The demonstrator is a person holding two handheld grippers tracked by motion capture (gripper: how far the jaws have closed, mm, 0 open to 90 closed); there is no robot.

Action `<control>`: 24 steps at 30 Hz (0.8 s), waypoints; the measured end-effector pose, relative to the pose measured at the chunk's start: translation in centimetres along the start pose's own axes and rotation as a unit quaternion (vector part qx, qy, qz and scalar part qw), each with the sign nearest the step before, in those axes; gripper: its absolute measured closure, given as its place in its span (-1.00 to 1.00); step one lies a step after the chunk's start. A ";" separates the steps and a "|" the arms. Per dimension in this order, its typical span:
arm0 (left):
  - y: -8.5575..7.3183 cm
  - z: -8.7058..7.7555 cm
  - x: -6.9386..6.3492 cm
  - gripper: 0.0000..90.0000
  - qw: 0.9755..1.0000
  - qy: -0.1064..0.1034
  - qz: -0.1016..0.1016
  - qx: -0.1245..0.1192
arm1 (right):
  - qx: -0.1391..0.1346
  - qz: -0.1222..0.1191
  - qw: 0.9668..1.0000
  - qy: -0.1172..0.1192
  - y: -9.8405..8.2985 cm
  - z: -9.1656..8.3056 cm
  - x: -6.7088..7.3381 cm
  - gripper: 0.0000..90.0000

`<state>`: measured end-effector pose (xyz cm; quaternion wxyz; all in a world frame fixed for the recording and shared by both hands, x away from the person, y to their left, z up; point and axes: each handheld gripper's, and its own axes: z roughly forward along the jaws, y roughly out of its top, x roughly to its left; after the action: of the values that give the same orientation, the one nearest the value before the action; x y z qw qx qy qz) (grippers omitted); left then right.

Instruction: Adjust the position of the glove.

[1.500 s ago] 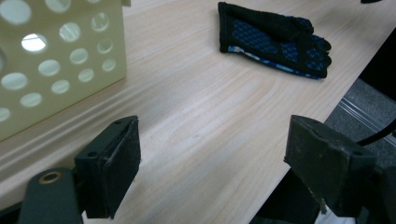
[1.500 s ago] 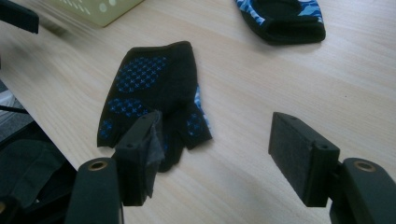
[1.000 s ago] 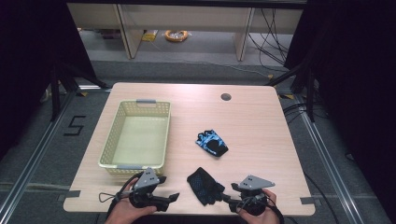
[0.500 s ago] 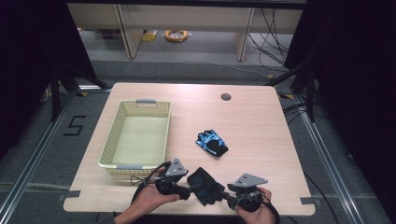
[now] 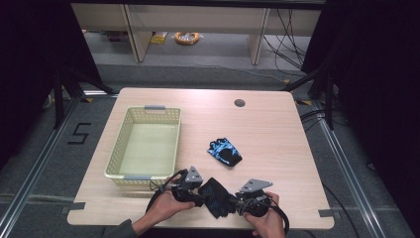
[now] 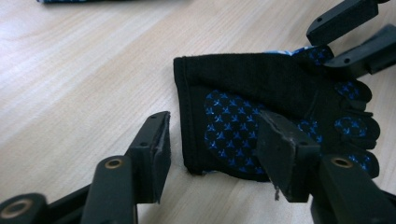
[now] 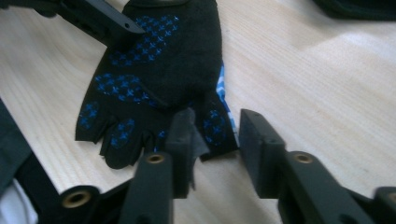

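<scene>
Your high view is evenly lit from above: the worktop (image 5: 277,129) looks bright and pale while the surroundings at both sides fall to near black. Shadows under the basket (image 5: 143,144) are soft and short. In your left gripper view, the wood takes a mild sheen at the top and the near tongs blur. In your right gripper view, the black glove (image 7: 159,79) swallows detail, and the edges look soft.

Both grippers closed in on the near glove

The left gripper (image 5: 202,194) has travelled right from the basket's near corner to the black glove (image 5: 216,195); the right gripper (image 5: 239,205) has edged in. Both sets of jaws have been closing across the glove's edges, apparently not yet clamped
</scene>
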<state>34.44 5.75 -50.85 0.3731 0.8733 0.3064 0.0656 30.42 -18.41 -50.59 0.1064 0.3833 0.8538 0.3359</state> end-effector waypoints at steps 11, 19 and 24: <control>-0.4 -0.8 -0.2 0.89 0.999 0.025 0.036 -0.009 | -0.003 -0.025 1.000 0.008 0.3 0.0 -0.3 0.91; -0.8 -1.4 -0.7 0.92 0.999 0.011 0.038 -0.011 | -0.008 -0.058 0.998 0.021 1.8 -0.7 -0.7 0.91; -0.8 -2.3 -1.0 0.93 0.999 0.002 0.034 -0.018 | -0.008 -0.079 0.996 0.043 3.2 -1.5 -1.1 0.91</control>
<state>32.53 6.99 -49.66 0.3854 0.8763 0.2763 0.0855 32.40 -18.36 -47.43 0.0988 0.2990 0.8823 0.3499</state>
